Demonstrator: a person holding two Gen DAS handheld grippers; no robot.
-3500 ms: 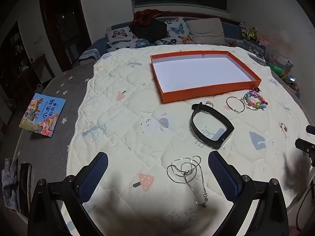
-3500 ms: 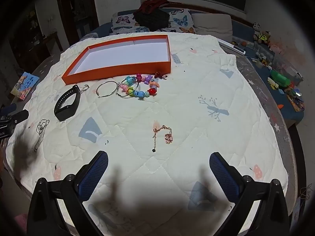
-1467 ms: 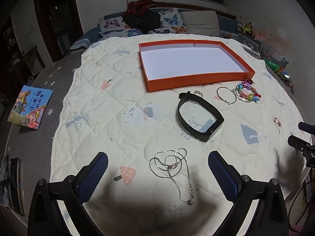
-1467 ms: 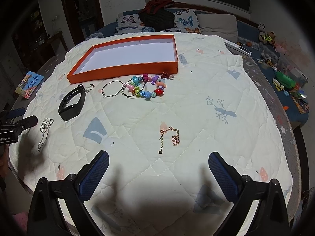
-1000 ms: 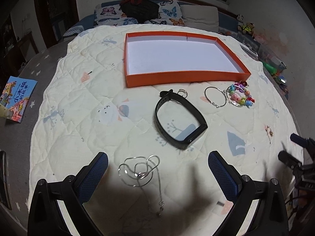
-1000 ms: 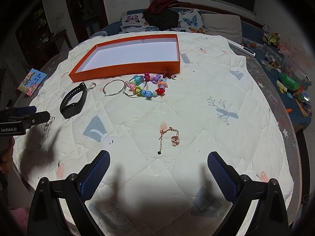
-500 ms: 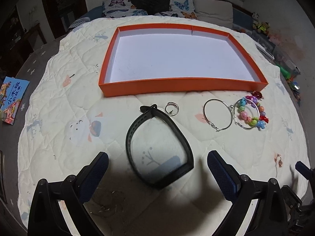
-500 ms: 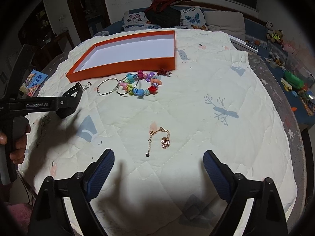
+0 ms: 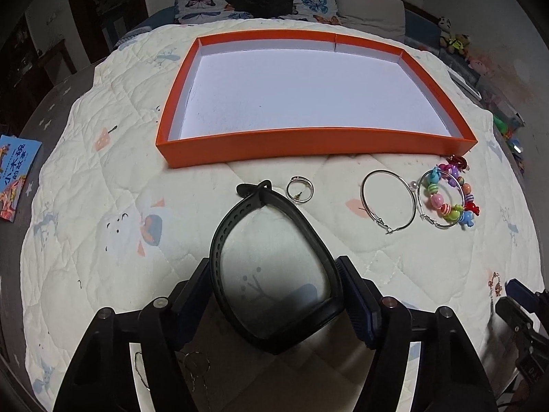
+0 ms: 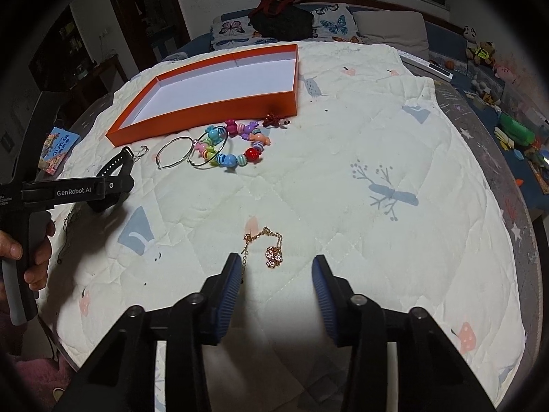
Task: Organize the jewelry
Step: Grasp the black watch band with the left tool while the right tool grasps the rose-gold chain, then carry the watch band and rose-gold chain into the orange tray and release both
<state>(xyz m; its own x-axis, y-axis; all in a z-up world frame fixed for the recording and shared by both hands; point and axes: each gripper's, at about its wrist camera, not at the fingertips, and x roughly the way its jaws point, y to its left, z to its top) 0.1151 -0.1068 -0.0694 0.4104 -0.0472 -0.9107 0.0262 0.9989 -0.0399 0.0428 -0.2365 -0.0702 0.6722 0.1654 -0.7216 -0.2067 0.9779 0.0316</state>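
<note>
Left gripper (image 9: 274, 295) has its jaws pressed on both sides of the black band (image 9: 274, 264), so it's gripping it at the wide end. Band is a closed teardrop loop, matte black, long axis running 6 to 12 in the left wrist view w/ the narrow clasp end pointing at 12 toward the orange tray (image 9: 308, 142). Tray is shallow w/ a white floor, nothing in it.

Small ring (image 9: 299, 189) sits just beside the clasp end at about 1 o'clock. Hoop (image 9: 387, 201) and the colorful bead bracelet (image 9: 449, 199) lie further off at 2, touching each other, near the tray's front wall.

Right gripper (image 10: 274, 274) jaws are open, down over the quilt (image 10: 377, 154), w/ the gold chain (image 10: 271, 249) lying just ahead between the pads at 12. Can't tell if the left pad touches the chain's end.
</note>
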